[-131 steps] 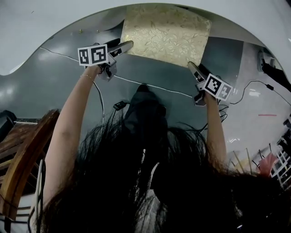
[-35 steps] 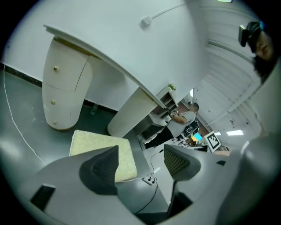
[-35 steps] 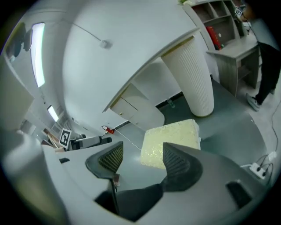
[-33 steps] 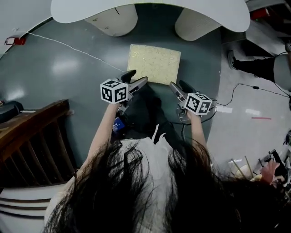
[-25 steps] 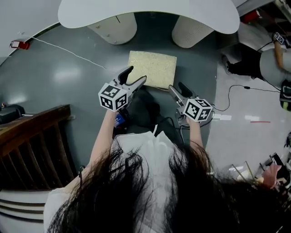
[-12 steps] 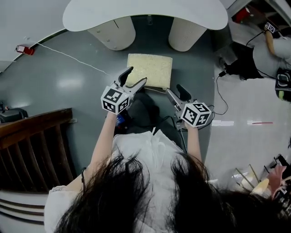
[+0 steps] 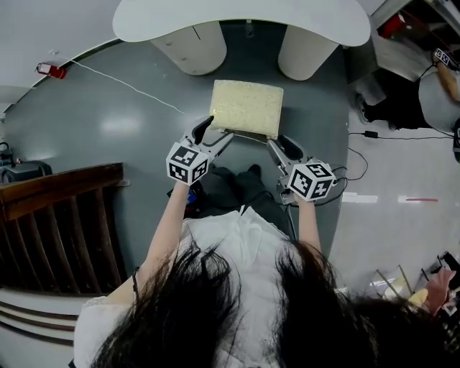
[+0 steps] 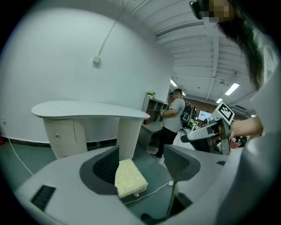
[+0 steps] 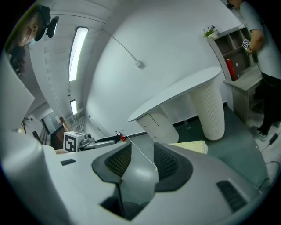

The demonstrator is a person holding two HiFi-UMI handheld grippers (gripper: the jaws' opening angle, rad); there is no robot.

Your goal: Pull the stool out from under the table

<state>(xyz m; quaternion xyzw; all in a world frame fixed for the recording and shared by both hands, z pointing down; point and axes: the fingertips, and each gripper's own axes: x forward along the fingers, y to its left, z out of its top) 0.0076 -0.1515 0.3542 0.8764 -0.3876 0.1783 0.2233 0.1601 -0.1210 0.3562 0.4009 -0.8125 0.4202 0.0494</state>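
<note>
The stool (image 7: 246, 108), with a cream patterned cushion, stands on the grey floor in front of the white table (image 7: 241, 18), clear of its two legs. My left gripper (image 7: 218, 128) hovers open above the stool's near left corner, holding nothing. In the left gripper view the stool (image 8: 130, 178) shows far off between the wide pads. My right gripper (image 7: 282, 146) hangs near the stool's right corner. Its jaws are closing, and only floor shows between the pads (image 9: 164, 161) in the right gripper view.
A dark wooden railing (image 7: 57, 215) stands at the left. A white cable (image 7: 122, 83) runs across the floor to a red object (image 7: 47, 70). Black cables (image 7: 388, 136) lie at the right, near a person (image 7: 438, 79). Another person (image 8: 175, 118) stands by shelves.
The stool, earlier partly under the table with both grippers at its near corners, now stands out in front of it. Both grippers have drawn back, and the right jaws have narrowed.
</note>
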